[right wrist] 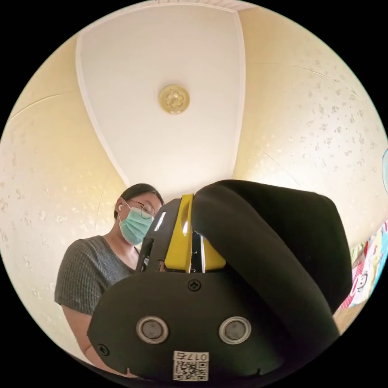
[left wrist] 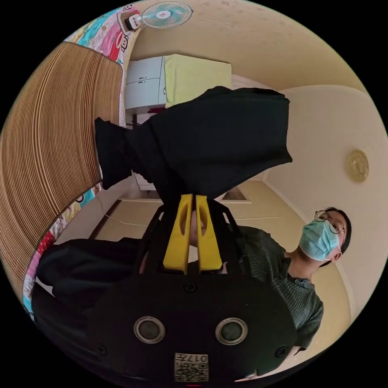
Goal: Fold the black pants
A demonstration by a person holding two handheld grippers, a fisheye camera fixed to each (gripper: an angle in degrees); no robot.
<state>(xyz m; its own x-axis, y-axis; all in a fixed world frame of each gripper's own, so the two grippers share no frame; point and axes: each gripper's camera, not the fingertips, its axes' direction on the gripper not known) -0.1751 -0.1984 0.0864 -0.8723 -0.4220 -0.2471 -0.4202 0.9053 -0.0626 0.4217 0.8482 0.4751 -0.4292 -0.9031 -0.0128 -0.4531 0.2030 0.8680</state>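
Though airborne, black pants [left wrist: 210,137] (clamped).

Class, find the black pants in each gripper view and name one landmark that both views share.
Left gripper view: the black pants rise from the left gripper across the picture's middle.
Right gripper view: the black pants drape over the right gripper, at right of centre.
Shared landmark: the round gold ceiling fitting.

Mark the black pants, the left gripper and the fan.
black pants [left wrist: 226,137]: left gripper view, on the broad spread of cloth beyond the jaws.
left gripper [left wrist: 193,202]: left gripper view, between the yellow jaw tips, shut on the cloth.
fan [left wrist: 166,14]: left gripper view, on the round grille.
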